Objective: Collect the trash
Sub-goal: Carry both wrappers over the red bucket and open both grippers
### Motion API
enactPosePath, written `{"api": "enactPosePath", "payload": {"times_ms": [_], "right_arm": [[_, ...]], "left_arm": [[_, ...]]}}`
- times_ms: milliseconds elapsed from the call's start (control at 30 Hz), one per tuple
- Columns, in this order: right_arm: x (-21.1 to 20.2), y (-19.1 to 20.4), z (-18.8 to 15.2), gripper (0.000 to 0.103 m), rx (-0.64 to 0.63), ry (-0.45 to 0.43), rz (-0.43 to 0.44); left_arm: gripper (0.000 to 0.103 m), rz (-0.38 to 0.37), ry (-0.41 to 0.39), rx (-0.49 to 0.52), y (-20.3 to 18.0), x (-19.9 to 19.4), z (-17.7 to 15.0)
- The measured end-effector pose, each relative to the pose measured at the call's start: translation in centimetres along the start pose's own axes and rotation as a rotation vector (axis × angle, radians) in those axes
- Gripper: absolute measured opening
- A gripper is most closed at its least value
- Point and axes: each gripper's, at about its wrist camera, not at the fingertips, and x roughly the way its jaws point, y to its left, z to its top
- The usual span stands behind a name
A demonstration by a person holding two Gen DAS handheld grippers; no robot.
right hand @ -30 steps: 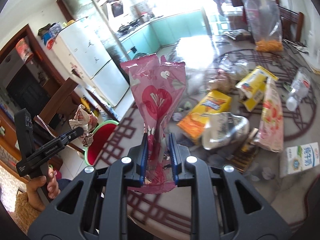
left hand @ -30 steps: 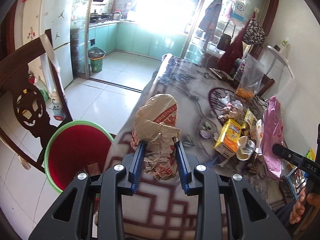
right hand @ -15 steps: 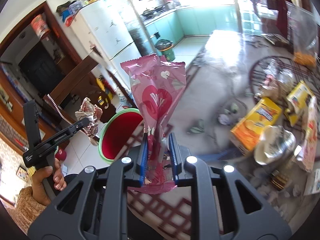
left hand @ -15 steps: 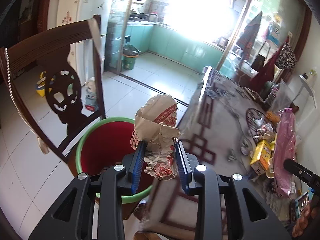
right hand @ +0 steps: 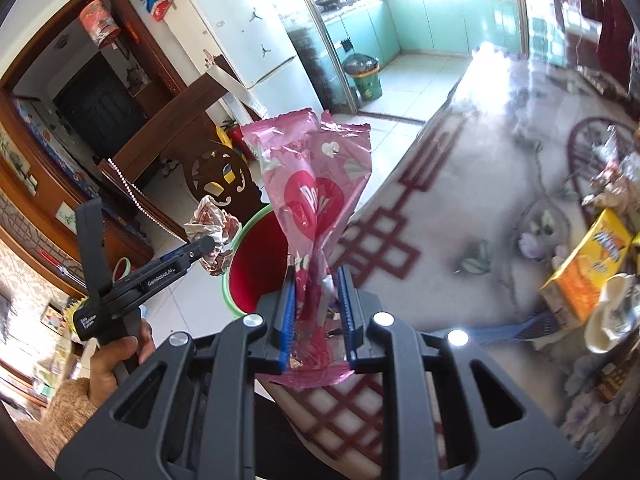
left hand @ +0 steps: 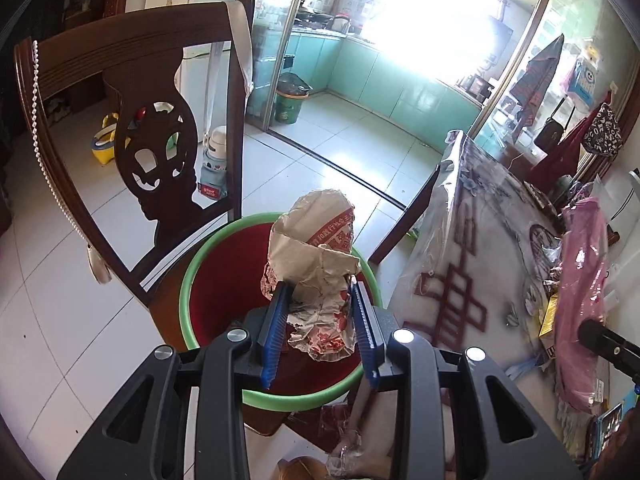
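My left gripper [left hand: 322,322] is clamped on the crumpled paper wrapper [left hand: 318,276], held above the red bin [left hand: 224,300] beside the tabletop's [right hand: 460,208] edge. My right gripper [right hand: 316,312] is clamped on the pink wrapper [right hand: 316,196], over that edge.

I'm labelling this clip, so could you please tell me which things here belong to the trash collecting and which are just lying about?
Job:
- crumpled red-printed paper wrapper, in left gripper
- pink plastic snack bag, in right gripper
- green-rimmed red bin

Lying about:
- dark carved wooden chair
- yellow carton
- white fridge
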Motion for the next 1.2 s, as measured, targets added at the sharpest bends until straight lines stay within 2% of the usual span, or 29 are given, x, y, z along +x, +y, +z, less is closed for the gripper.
{"api": "enactPosePath", "payload": {"times_ms": [100,200,267,367,400,433,533,700,967,1000,1033,1067,1100,1200], "right_arm": [[1.5,-0.2,0.2,0.020,0.035,0.026,0.018],[2.7,0.7,0.5,0.020,0.015,0.041,0.012],[3.2,1.3,0.7,0.020,-0.003,0.048,0.014],[3.8,1.9,0.8,0.020,-0.012,0.053,0.018],[3.9,1.9,0.8,0.020,-0.013,0.053,0.019],[4.0,2.0,0.8,0.020,-0.013,0.055,0.018],[4.5,2.0,1.0,0.020,-0.010,0.062,0.017],[6.2,2.8,1.7,0.020,-0.013,0.083,0.028],[8.8,5.8,2.7,0.021,-0.104,0.103,0.015],[9.0,6.0,2.9,0.032,-0.109,0.101,0.012],[9.1,6.2,3.1,0.052,-0.112,0.099,0.005],[9.1,6.2,3.2,0.061,-0.111,0.093,-0.002],[9.0,6.1,3.2,0.065,-0.108,0.079,-0.010],[8.8,6.2,3.3,0.065,-0.122,0.070,-0.034]], "left_arm": [[0.030,-0.010,0.019,-0.018,0.3,1.0,0.2],[0.030,-0.016,0.016,-0.019,0.4,1.6,0.4],[0.031,-0.026,0.043,-0.010,0.3,2.4,0.4],[0.047,-0.010,0.047,-0.010,0.4,2.9,0.3],[0.065,-0.010,0.039,-0.018,0.6,2.9,0.4],[0.073,-0.017,0.020,-0.032,0.9,2.6,0.4],[0.073,-0.042,-0.024,-0.076,1.8,1.8,0.6],[0.073,-0.044,-0.057,-0.104,2.4,1.3,0.5],[0.073,-0.066,-0.096,-0.164,3.4,0.6,0.3],[0.073,-0.070,-0.099,-0.178,3.6,0.6,0.3],[0.073,-0.075,-0.100,-0.192,3.8,0.6,0.3],[0.073,-0.079,-0.100,-0.204,4.1,0.6,0.4],[0.073,-0.085,-0.101,-0.219,4.3,0.7,0.3],[0.073,-0.088,-0.102,-0.237,4.6,0.7,0.4]]}}
